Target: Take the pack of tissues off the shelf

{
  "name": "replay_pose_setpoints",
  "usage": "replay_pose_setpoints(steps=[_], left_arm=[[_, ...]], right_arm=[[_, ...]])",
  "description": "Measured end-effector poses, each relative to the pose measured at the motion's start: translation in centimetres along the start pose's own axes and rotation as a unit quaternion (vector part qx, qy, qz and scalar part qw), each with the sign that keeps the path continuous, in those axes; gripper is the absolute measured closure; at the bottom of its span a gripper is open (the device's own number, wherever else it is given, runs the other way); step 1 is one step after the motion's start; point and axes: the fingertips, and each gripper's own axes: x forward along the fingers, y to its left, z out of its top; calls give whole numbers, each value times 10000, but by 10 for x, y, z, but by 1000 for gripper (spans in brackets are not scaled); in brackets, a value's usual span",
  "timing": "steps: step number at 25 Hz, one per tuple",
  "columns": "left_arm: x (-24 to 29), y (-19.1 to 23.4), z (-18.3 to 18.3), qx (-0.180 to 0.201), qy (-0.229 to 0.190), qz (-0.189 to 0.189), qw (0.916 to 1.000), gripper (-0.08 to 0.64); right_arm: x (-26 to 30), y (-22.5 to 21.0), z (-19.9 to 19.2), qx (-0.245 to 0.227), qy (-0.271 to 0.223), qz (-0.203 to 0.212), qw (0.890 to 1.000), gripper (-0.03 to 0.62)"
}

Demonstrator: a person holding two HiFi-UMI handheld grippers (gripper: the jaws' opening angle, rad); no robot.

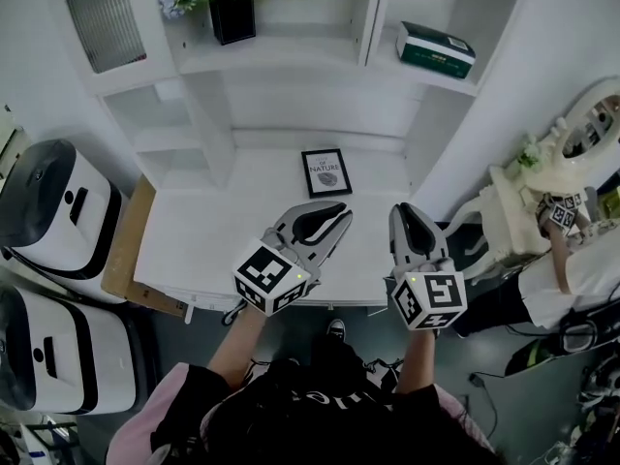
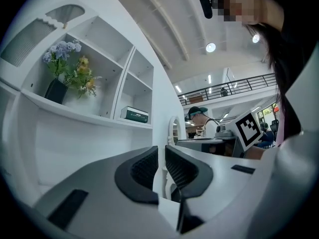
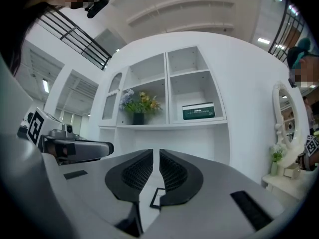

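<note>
Ok, status: both tools are closed and empty. Left gripper (image 1: 341,216) has its jaws together with nothing between the pads, confirmed in the left gripper view (image 2: 161,153). Right gripper (image 1: 407,213) is the same: jaws together with only a sliver of gap, nothing clamped, per the right gripper view (image 3: 156,156).

Both grippers hover side by side over the front part of the white desk (image 1: 203,240), near each other but not touching, jaws pointing toward the shelf unit (image 1: 291,58).

The pack of tissues (image 1: 435,48) is dark green with a white top. It lies flat on the shelf board in the upper right compartment, well apart from both grippers. It's in line with the right gripper's camera (image 3: 198,111) and visible off to the side from the left one (image 2: 134,114).

The compartment just left of it holds a black flower pot (image 1: 232,17) with blue and yellow flowers. A small framed picture (image 1: 325,172) stands on the desk at the back, between the grippers and the shelf wall.

A white vanity mirror (image 1: 581,134) stands to the right of the unit, and two white machines (image 1: 53,201) sit on the left.
</note>
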Motion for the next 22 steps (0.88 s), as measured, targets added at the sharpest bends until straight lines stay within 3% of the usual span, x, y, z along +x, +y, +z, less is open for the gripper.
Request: replay_pose_setpoints(steps=[13, 18, 22], left_arm=[[134, 66, 32, 370, -81, 297, 9988, 517], [175, 90, 42, 451, -25, 418, 9981, 511], [203, 108, 62, 588, -121, 557, 9966, 466]], right_arm=[[81, -127, 39, -251, -304, 103, 9992, 522], [108, -159, 55, -475, -429, 175, 9978, 522], [128, -177, 69, -622, -548, 255, 9962, 520]])
